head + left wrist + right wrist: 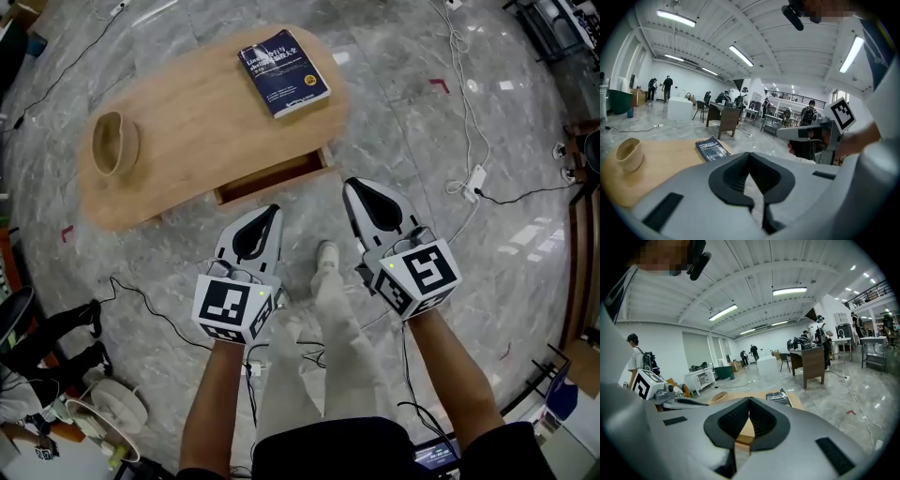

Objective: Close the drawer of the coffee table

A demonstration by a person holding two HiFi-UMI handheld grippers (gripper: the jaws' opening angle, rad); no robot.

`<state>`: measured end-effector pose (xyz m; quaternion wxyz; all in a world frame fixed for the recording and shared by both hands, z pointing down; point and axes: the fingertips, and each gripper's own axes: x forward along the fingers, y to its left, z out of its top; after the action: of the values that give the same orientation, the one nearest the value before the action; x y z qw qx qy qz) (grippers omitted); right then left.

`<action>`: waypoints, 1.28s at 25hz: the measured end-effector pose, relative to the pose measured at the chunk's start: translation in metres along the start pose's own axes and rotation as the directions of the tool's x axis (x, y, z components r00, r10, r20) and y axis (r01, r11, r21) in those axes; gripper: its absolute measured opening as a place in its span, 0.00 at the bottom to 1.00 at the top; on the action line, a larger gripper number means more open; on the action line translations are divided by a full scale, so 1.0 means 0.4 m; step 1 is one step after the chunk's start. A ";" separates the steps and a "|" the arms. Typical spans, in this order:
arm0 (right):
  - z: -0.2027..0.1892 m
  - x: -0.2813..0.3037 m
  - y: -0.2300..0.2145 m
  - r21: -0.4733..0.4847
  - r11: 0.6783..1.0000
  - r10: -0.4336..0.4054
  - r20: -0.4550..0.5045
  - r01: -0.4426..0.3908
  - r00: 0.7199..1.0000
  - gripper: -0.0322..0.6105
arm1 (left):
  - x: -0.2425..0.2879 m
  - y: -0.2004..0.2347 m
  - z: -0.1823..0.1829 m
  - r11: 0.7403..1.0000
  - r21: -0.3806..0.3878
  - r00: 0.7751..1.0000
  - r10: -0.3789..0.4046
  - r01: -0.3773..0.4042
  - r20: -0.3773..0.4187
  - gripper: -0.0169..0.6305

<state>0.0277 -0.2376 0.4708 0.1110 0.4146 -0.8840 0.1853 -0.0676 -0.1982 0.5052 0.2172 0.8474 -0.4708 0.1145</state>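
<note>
The wooden coffee table (197,122) stands on the marble floor, with its drawer (270,180) pulled out a little at the near edge. On top lie a dark blue book (283,73) and a wooden bowl (114,142). My left gripper (273,214) is shut and empty, its tip just short of the drawer front. My right gripper (352,187) is also shut and empty, to the right of the drawer beside the table's corner. The left gripper view shows the book (711,148) and the bowl (629,153) beyond the jaws. The right gripper view shows the book (778,398) too.
The person's legs and a white shoe (326,253) are between the grippers. Cables and a white power strip (472,180) lie on the floor at the right. A black cable (141,298) and a white fan (105,405) are at the lower left.
</note>
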 end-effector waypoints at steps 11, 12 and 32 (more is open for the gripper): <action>-0.143 0.064 -0.006 0.039 0.999 0.021 -0.050 -0.019 0.999 0.08 | 0.046 0.033 -0.151 0.999 -0.045 0.999 0.017 -0.020 -0.049 0.02; -0.158 0.070 -0.007 0.042 0.999 0.022 -0.055 -0.020 0.998 0.08 | 0.051 0.036 -0.164 0.999 -0.048 0.998 0.018 -0.021 -0.052 0.02; -0.420 0.169 -0.068 0.099 0.995 0.024 -0.155 -0.009 0.988 0.08 | 0.141 0.098 -0.429 0.989 -0.134 0.991 0.052 -0.069 -0.126 0.02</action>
<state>0.0132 -0.2297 0.6530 0.1577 0.3965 -0.8659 0.2610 -0.0693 -0.1769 0.6887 0.3003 0.8069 -0.4890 0.1400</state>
